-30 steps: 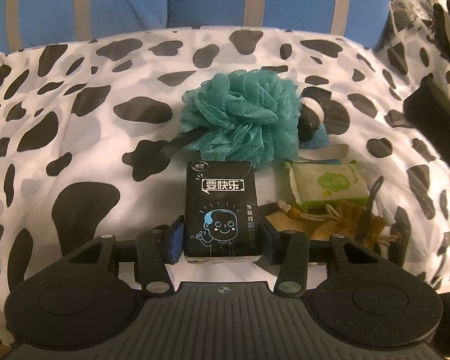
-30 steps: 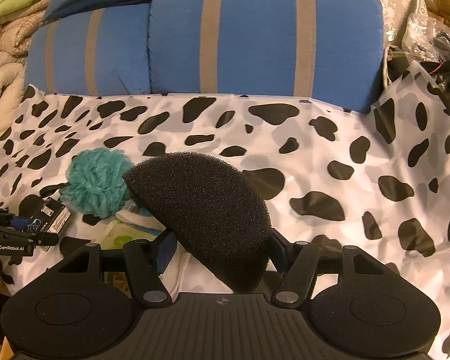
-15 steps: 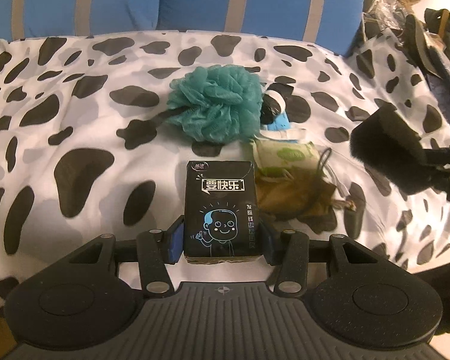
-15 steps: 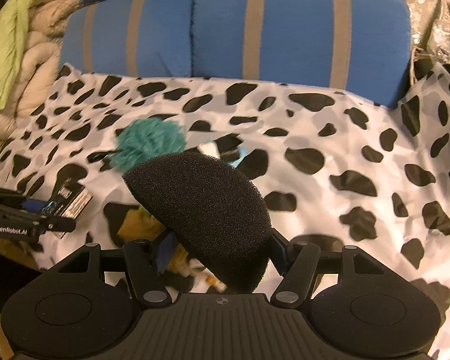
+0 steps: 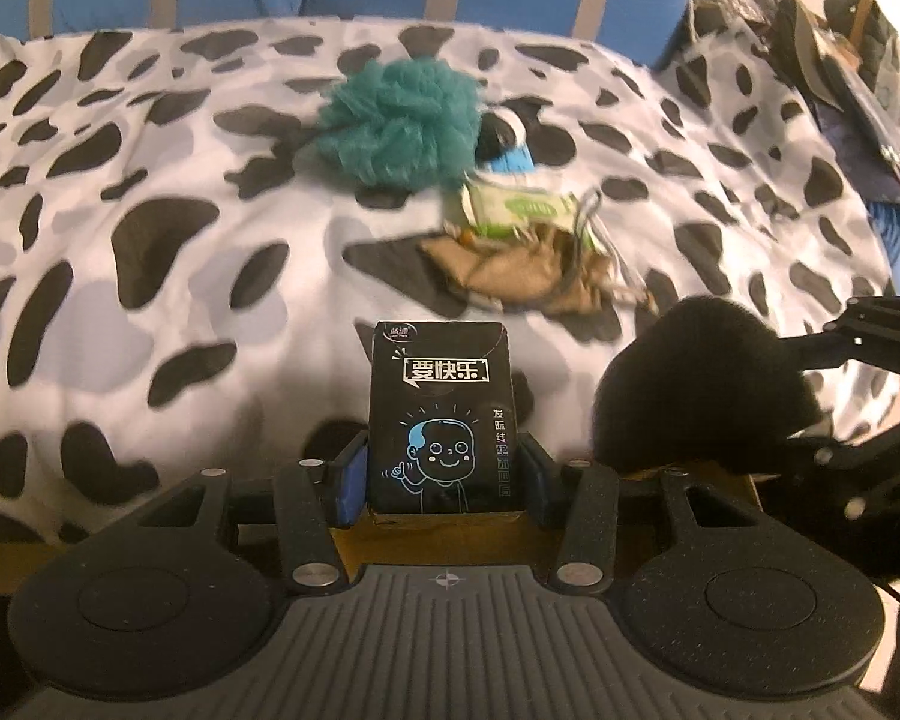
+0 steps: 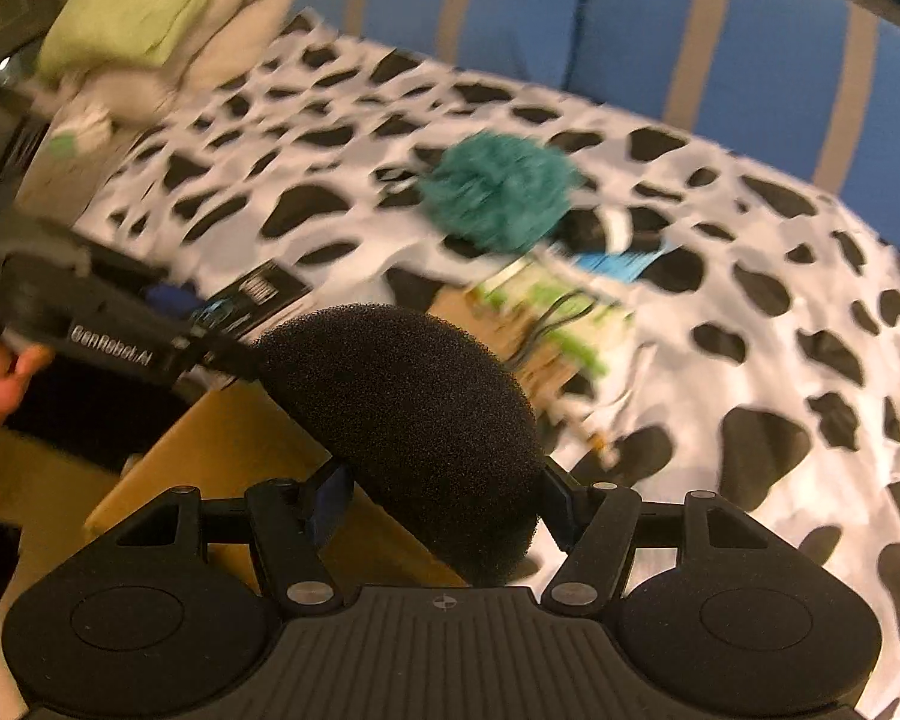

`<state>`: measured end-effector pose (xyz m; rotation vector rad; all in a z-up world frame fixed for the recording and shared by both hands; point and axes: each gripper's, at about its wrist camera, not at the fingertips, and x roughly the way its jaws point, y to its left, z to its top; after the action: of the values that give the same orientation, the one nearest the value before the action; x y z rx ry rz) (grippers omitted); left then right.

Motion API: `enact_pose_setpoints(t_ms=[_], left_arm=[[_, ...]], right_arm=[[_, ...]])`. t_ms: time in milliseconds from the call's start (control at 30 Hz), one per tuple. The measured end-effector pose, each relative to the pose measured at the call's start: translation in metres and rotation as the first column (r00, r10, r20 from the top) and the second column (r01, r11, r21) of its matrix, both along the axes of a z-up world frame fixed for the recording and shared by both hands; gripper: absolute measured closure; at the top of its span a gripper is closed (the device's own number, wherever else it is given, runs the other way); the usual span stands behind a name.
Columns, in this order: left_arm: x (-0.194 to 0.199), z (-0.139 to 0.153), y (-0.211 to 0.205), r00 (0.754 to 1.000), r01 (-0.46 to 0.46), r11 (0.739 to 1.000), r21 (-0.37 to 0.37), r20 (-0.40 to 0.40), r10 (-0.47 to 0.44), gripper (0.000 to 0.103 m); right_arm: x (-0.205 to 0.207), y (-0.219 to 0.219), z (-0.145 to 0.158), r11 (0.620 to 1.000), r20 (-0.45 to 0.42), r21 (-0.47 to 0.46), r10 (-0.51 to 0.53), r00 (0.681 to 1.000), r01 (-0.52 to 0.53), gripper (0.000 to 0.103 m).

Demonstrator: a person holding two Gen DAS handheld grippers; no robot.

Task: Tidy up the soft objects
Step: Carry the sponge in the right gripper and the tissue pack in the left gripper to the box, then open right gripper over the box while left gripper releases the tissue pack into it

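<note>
The left gripper [image 5: 444, 474] is clamped on the black tissue pack [image 5: 441, 414] at its lower sides; it looks light and squashy, so a flat-sided pinch suits it. Beside it, the right gripper [image 6: 444, 498] squeezes the black foam sponge [image 6: 408, 420] (very compressible, probably springy). Farther off on the cow-print blanket [image 5: 150, 192] lie the burlap pouch [image 5: 522, 270], green wipes pack [image 5: 516, 207] and teal loofah [image 5: 402, 120].
</note>
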<state>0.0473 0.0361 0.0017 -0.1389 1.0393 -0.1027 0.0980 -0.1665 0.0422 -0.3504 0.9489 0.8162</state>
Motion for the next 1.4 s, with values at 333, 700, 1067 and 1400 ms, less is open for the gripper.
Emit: enact_pose_setpoints(t_ms=[333, 700, 1067, 1400], left_arm=[[-0.021, -0.011, -0.02, 0.995, 0.064, 0.998, 0.008, -0.074, -0.063, 0.055], [-0.027, -0.024, -0.028, 0.981, 0.08, 0.996, 0.029, -0.179, -0.074, 0.053], [-0.028, -0.016, -0.021, 0.994, 0.034, 0.999, 0.002, -0.099, -0.034, 0.03], [-0.016, -0.007, -0.007, 0.999, -0.041, 0.998, -0.053, -0.028, 0.039, 0.03]], right_arm=[[-0.045, 0.016, -0.025, 0.985, -0.118, -0.107, 0.123, 0.985, -0.136, 0.035], [-0.057, 0.024, -0.041, 0.964, -0.146, -0.207, 0.137, 0.98, -0.165, 0.005], [-0.052, 0.015, -0.033, 0.979, -0.099, -0.196, 0.036, 0.994, -0.055, 0.0], [-0.034, 0.0, -0.017, 0.976, -0.035, -0.139, -0.177, 0.984, 0.17, 0.0]])
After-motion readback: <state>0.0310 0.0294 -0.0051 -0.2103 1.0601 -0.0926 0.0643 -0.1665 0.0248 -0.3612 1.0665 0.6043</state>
